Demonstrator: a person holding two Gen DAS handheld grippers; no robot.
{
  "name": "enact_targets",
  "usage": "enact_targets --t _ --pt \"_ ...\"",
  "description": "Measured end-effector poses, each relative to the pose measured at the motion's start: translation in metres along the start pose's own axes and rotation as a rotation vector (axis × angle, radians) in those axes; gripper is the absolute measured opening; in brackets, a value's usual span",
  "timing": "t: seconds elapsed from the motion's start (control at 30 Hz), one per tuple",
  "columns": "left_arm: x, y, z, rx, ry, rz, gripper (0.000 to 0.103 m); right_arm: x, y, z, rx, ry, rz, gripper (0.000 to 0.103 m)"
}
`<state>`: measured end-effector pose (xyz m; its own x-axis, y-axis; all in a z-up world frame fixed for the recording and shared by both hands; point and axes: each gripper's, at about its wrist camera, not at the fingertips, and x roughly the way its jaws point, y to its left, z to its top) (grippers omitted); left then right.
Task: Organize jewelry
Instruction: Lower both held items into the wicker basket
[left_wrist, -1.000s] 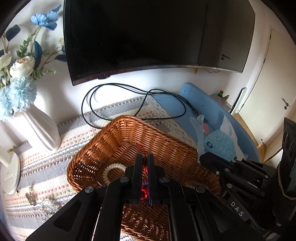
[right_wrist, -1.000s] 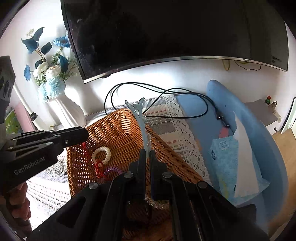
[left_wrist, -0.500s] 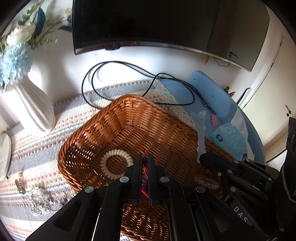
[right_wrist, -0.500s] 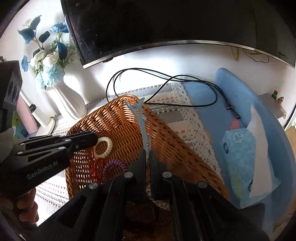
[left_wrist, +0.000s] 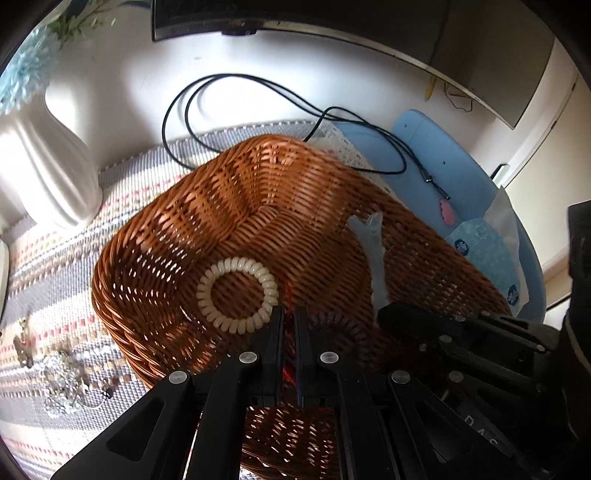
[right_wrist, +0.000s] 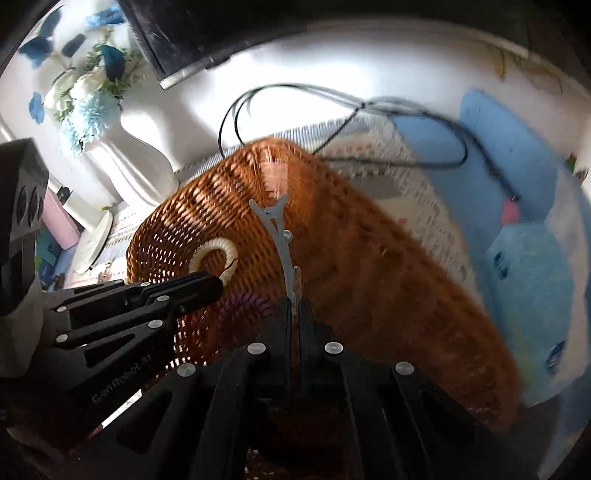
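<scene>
A brown wicker basket lies on a striped mat. Inside it are a cream spiral hair tie and a purple spiral hair tie. My left gripper is shut on a red spiral hair tie, low inside the basket. My right gripper is shut on a pale blue hair clip, which sticks up over the basket; the clip also shows in the left wrist view.
A white vase with blue flowers stands left of the basket. Loose jewelry lies on the mat at front left. A black cable loops behind. A blue tissue pack lies on a blue tray at right. A TV hangs above.
Both grippers have moved down and forward into the basket, each still holding its item. The right wrist view is blurred by motion.
</scene>
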<state>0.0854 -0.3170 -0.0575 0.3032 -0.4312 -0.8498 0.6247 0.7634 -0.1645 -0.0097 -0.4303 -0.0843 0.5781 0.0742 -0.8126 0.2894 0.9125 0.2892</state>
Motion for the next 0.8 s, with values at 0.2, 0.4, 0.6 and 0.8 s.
enact_targets --t 0.2,0.4,0.6,0.8 --pt "0.0052 0.0019 -0.0031 -0.001 0.018 -0.004 0.005 0.0059 -0.0003 -0.0018 0.005 0.020 -0.004 0.004" --pt "0.0083 -0.0002 -0.0041 0.013 0.020 0.003 0.005 0.0075 0.0029 0.0001 -0.002 0.020 -0.011 0.004" --pt "0.0098 -0.0018 -0.0034 0.025 0.019 0.009 0.005 0.0078 0.0028 0.0004 -0.003 0.020 -0.011 0.004" --pt "0.0110 -0.0013 -0.0023 0.026 0.012 0.006 0.005 0.0076 0.0030 -0.0003 -0.003 0.018 -0.010 0.004"
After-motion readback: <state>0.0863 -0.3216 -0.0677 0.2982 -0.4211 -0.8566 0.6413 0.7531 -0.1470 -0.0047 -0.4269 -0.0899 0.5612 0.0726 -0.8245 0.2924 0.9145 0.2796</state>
